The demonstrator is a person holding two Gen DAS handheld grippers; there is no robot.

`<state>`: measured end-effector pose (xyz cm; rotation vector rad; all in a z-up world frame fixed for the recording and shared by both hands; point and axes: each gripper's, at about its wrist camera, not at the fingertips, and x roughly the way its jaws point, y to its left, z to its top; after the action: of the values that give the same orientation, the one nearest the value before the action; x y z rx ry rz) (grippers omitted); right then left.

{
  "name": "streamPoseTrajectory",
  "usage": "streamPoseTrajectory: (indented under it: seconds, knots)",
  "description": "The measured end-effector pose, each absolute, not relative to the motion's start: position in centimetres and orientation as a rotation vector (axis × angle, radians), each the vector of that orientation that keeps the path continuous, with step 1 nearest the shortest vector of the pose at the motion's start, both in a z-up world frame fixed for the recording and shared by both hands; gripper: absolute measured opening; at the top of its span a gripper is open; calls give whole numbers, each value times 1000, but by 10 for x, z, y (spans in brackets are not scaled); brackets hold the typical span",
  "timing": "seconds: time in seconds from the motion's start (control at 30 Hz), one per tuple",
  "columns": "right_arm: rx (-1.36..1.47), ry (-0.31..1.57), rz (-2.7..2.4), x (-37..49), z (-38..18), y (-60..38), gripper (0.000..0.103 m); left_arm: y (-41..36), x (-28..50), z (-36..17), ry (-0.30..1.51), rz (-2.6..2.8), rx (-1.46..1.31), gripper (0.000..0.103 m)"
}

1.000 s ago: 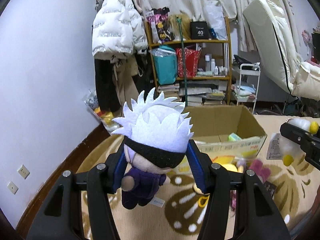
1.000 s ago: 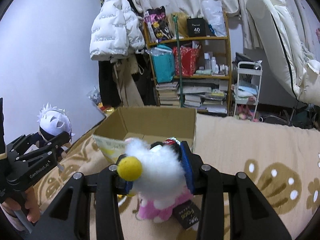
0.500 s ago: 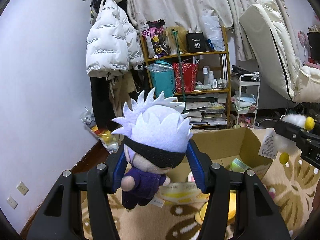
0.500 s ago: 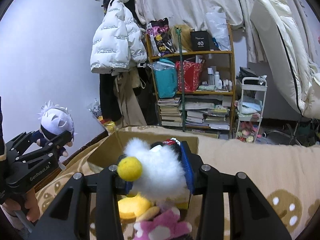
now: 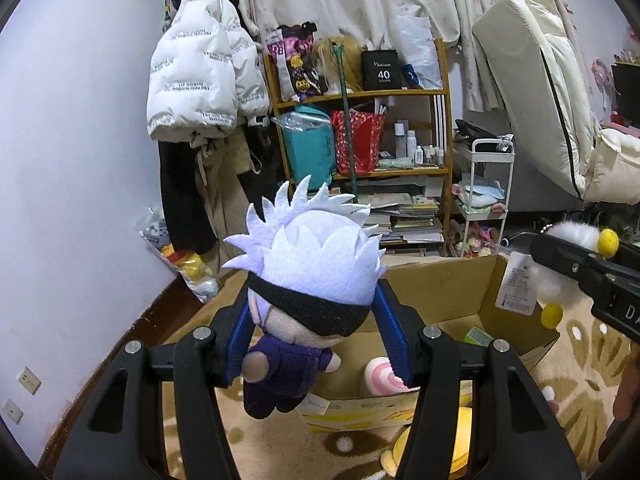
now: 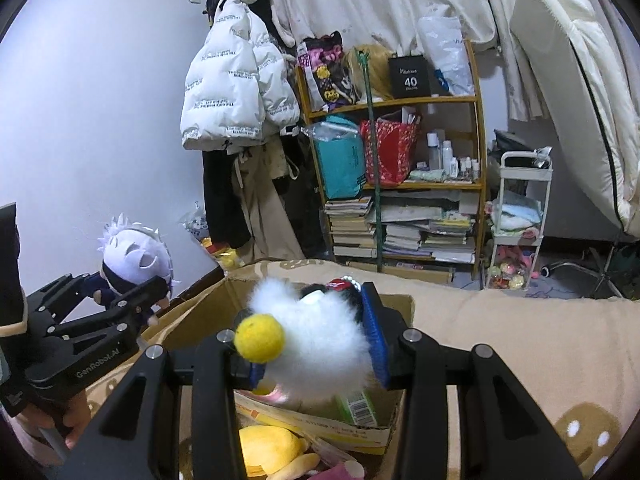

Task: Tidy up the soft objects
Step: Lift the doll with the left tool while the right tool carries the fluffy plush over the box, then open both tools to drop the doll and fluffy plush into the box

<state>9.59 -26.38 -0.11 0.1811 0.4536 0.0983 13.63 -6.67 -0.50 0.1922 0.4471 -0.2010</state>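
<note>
My left gripper (image 5: 316,336) is shut on a white-haired plush doll (image 5: 316,280) with a black blindfold and purple clothes, held above the near edge of an open cardboard box (image 5: 448,292). The doll also shows at the left of the right wrist view (image 6: 132,260). My right gripper (image 6: 316,344) is shut on a fluffy white plush toy (image 6: 316,332) with a yellow pom-pom, above the same box (image 6: 200,312). In the left wrist view that toy (image 5: 576,236) hangs over the box's right side.
A pink-swirl plush (image 5: 380,374) and a green item (image 5: 476,336) lie in the box. A yellow plush (image 6: 268,448) lies on the patterned rug (image 6: 520,332) before it. A cluttered shelf (image 5: 372,152), hanging coats (image 5: 200,80) and a white cart (image 5: 488,184) stand behind.
Both grippers have risen and moved forward with their toys; the box now lies lower and closer beneath them. Both grips are unchanged.
</note>
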Motion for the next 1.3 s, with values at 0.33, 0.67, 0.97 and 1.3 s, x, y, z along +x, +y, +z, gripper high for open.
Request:
streamPoseTrajectory:
  seconds: [0.33, 0.67, 0.97, 1.3]
  knots:
    - [215, 496, 94, 112, -20, -270, 44, -82, 153, -28, 515, -241, 231, 57]
    - [194, 519, 132, 114, -24, -260, 46, -76, 156, -31, 533, -255, 204, 59]
    - [177, 522, 128, 113, -26, -259, 46, -74, 156, -33, 535, -286, 172, 69]
    - [192, 553, 111, 112, -28, -264, 53, -75, 155, -36, 552, -260, 213, 83]
